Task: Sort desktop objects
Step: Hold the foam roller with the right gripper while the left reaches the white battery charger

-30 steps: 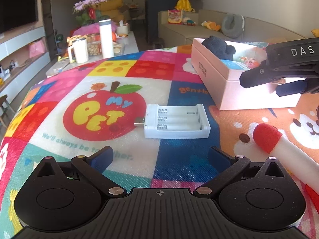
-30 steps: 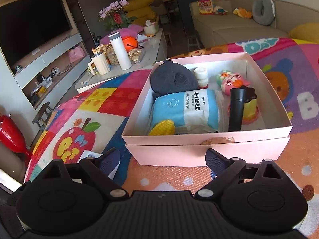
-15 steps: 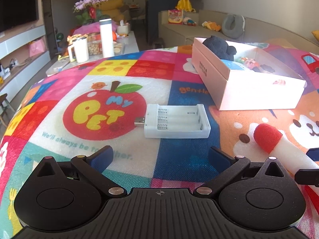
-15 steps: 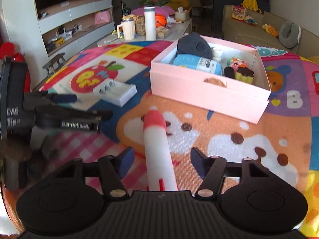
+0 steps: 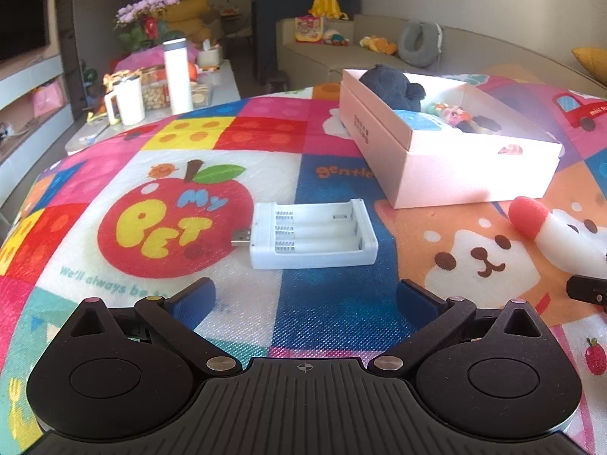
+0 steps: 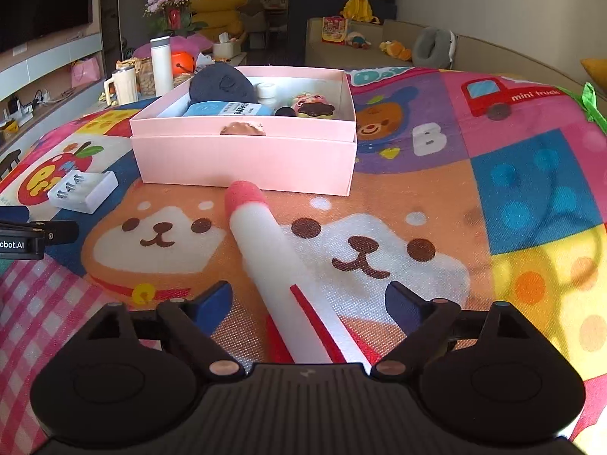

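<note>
Right wrist: right gripper [image 6: 307, 299] opening wide around the foam stick [image 6: 280, 265], pads clear; left gripper [image 5: 303, 295] open, empty

Ahead of your left gripper [image 5: 305, 297] the mat [image 5: 334, 311] lies bare right up to the white battery charger [image 5: 313, 233], nothing between. Beyond it the pink box [image 6: 246, 159] walls off the far side, already crowded inside. Your right gripper [image 6: 307, 299] has its jaws opening astride the foam stick [image 6: 273, 265], pads clear of it on both sides, with open mat on either side. The stick's red tip stops just short of the box wall.
</note>
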{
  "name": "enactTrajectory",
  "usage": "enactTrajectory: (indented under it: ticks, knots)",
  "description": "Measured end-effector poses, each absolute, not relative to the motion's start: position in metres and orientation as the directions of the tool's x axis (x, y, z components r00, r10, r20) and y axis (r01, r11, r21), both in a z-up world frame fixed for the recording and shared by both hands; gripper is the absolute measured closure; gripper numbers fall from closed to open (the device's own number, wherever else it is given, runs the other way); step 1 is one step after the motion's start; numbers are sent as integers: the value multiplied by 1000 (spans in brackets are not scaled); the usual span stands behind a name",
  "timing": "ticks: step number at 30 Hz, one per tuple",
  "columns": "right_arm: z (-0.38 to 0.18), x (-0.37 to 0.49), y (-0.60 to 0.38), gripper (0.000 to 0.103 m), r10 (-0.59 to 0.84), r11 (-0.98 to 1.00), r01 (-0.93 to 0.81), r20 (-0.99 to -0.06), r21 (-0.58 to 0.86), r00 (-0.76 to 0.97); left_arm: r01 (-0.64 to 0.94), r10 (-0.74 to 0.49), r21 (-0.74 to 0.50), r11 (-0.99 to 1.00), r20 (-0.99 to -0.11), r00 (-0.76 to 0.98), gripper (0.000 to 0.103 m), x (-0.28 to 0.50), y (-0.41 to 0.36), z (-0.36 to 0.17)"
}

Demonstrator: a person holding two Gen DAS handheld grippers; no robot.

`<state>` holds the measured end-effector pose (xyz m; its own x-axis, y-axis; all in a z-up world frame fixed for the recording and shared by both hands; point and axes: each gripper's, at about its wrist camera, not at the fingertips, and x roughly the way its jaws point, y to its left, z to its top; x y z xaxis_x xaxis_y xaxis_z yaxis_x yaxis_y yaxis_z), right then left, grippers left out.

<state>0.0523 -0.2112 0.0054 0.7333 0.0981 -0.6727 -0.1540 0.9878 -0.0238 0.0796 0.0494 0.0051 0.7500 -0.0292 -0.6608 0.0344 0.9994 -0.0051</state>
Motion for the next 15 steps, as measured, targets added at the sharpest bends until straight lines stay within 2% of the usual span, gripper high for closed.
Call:
enactTrajectory:
  ticks: [7,15]
  knots:
    - [3,54,-215,5,98,992,-126,-674,8,732,-1,89,139,990,-623,777,0,106,43,7]
    - [1,54,-217,0,111,992,-125,-674,27,731,10,-8,0,1000,-665,747,0,129,57,4]
